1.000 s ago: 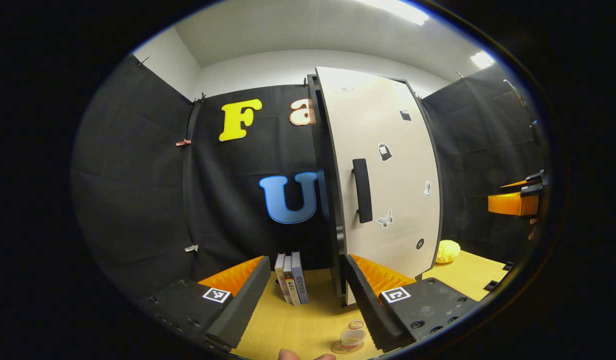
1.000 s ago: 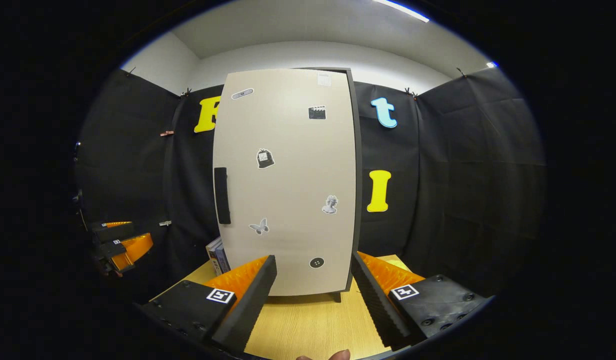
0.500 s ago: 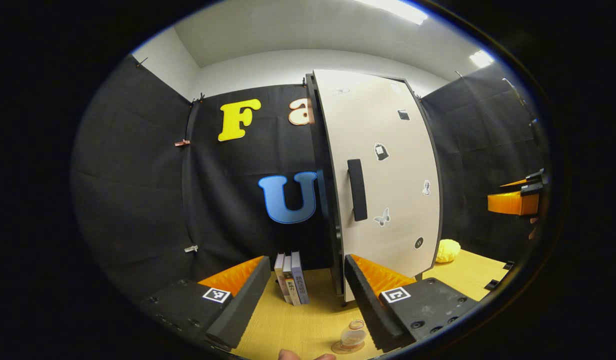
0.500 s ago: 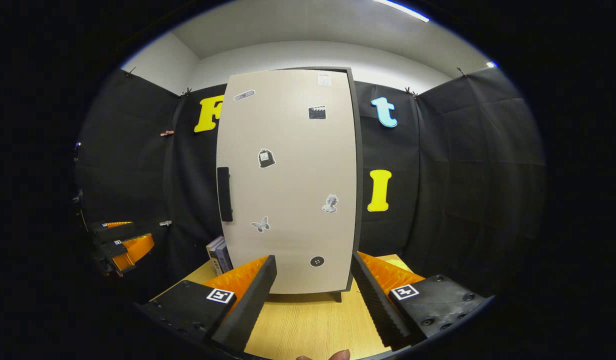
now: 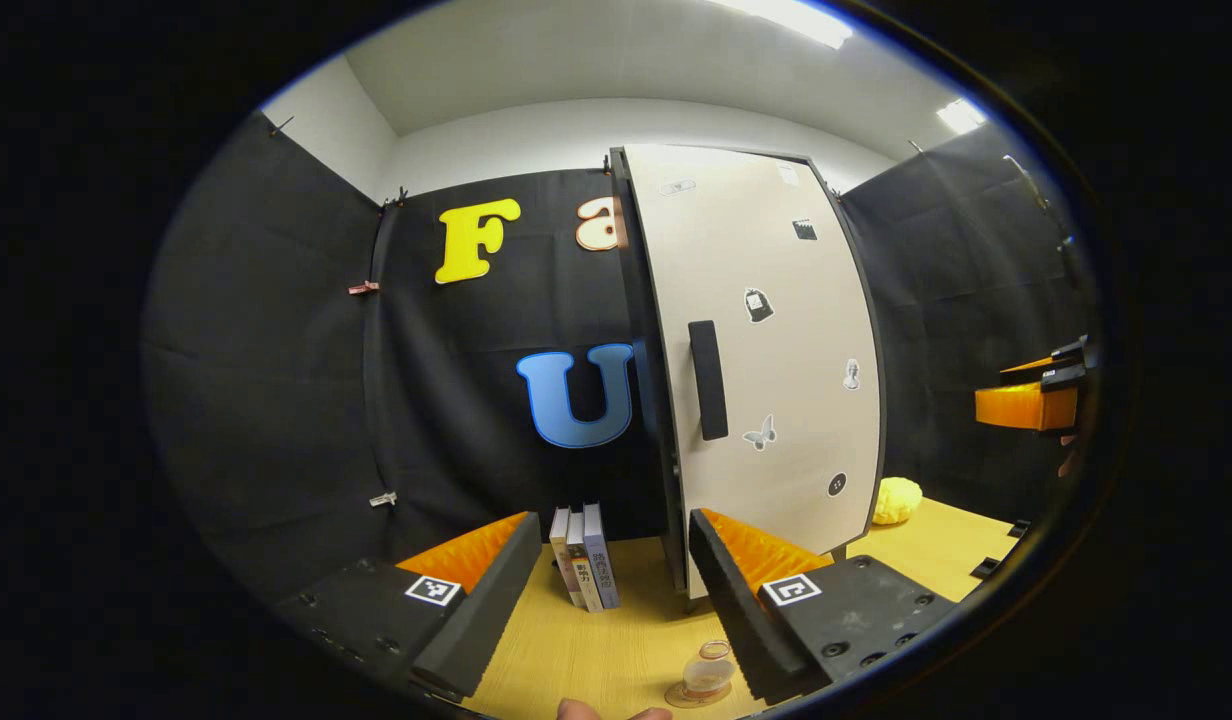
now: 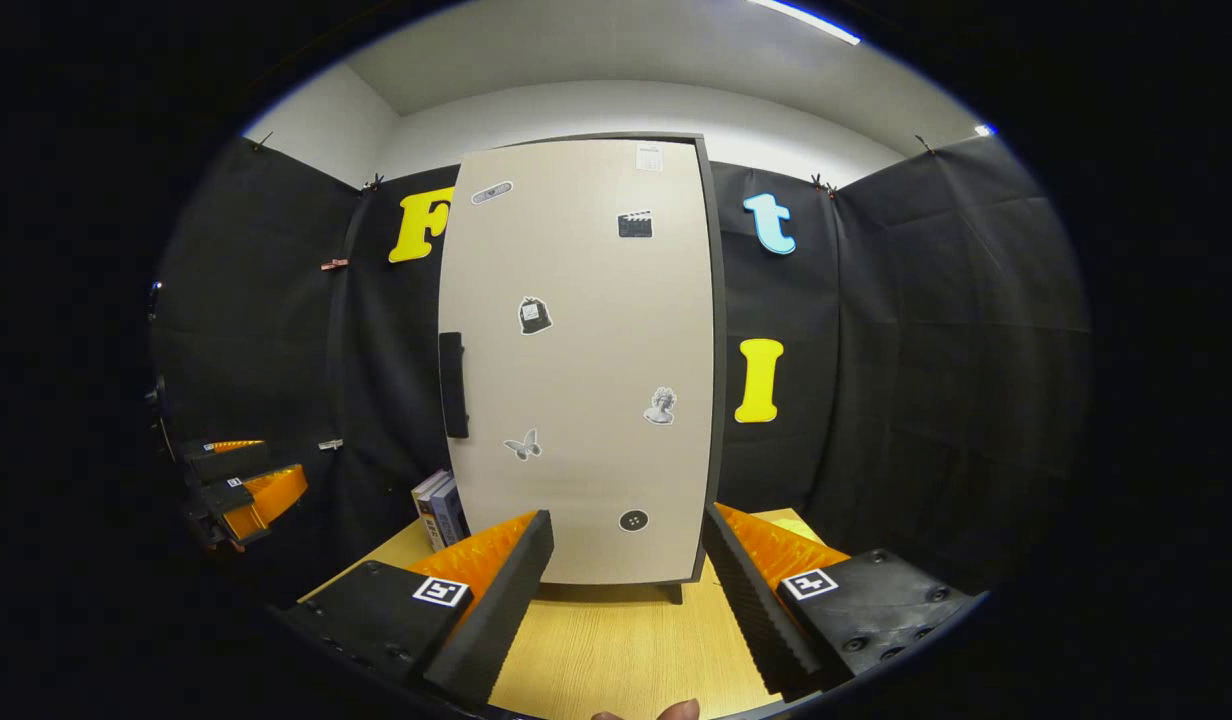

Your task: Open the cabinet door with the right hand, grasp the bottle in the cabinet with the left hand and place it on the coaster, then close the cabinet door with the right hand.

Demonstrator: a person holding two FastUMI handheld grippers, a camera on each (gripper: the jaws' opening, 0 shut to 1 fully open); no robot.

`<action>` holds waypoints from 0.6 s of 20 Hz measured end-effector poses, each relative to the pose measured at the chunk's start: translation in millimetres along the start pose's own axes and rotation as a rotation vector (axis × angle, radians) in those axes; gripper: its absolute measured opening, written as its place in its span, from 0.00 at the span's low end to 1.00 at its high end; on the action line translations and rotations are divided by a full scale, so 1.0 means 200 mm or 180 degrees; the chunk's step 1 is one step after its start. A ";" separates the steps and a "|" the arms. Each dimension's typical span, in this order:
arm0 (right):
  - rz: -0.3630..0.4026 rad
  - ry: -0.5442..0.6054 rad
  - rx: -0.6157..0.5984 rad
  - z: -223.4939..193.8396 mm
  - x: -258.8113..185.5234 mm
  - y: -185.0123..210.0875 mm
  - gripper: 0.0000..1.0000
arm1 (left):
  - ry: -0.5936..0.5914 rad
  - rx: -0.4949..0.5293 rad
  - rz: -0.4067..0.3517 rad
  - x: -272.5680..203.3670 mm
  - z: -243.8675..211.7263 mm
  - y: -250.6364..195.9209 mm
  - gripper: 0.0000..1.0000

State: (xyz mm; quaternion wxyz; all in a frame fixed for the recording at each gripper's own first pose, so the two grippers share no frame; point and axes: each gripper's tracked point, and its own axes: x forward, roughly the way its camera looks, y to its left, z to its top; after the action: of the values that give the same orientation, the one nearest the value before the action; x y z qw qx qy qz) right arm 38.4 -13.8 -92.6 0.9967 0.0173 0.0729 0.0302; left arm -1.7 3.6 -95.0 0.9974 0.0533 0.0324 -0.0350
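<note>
1. In the left gripper view, the left gripper (image 5: 604, 590) sits at 6 o'clock with its two fingers spread apart, holding nothing. A square black-and-white marker is on each finger.
2. Between and just below those fingers, at 6 o'clock, the bottle (image 5: 707, 672) stands upright on a round coaster (image 5: 688, 695) on the wooden table (image 5: 596, 650). The bottle is small, clear, and holds amber liquid. No label on it can be read.
3. A fingertip (image 5: 576, 710) shows at the bottom edge, at 6 o'clock.
4. The cabinet (image 5: 644, 380) stands on the table at the centre, running toward 12 o'clock. Its pale door (image 5: 776, 340) looks very nearly shut; whether it is fully shut cannot be told.
5. A dark vertical handle (image 5: 707, 380) is near the door's left edge. Small stickers dot the door, among them a butterfly, a button and a clapperboard. Any writing on them is too small to read.
6. Three books (image 5: 584, 557) stand upright just left of the cabinet, at 6 o'clock. Their spines carry print too small to read.
7. A yellow, fuzzy-looking thing (image 5: 894, 502) lies on the table at 4 o'clock, right of the cabinet.
8. The right gripper (image 5: 1038, 396) shows far off at 3 o'clock.
9. In the right gripper view, the right gripper faces the door squarely, well apart from it. Its fingers at 6 o'clock are spread apart with nothing between them.
</note>
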 end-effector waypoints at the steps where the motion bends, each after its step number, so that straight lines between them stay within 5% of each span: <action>1: 0.0002 -0.0004 -0.0007 0.00 0.00 0.00 0.98 | -0.0004 0.0003 -0.0001 0.00 0.00 0.00 0.94; 12: 0.0011 0.0012 -0.0015 -0.02 -0.01 0.00 0.98 | -0.0004 0.0032 -0.0018 0.00 0.00 -0.02 0.94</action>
State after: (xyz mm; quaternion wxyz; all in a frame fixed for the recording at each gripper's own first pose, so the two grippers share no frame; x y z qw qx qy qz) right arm 35.0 -14.8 -96.5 0.9966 0.0150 0.0746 0.0321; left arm -2.8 -0.3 -94.9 0.9971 0.0582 0.0317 -0.0380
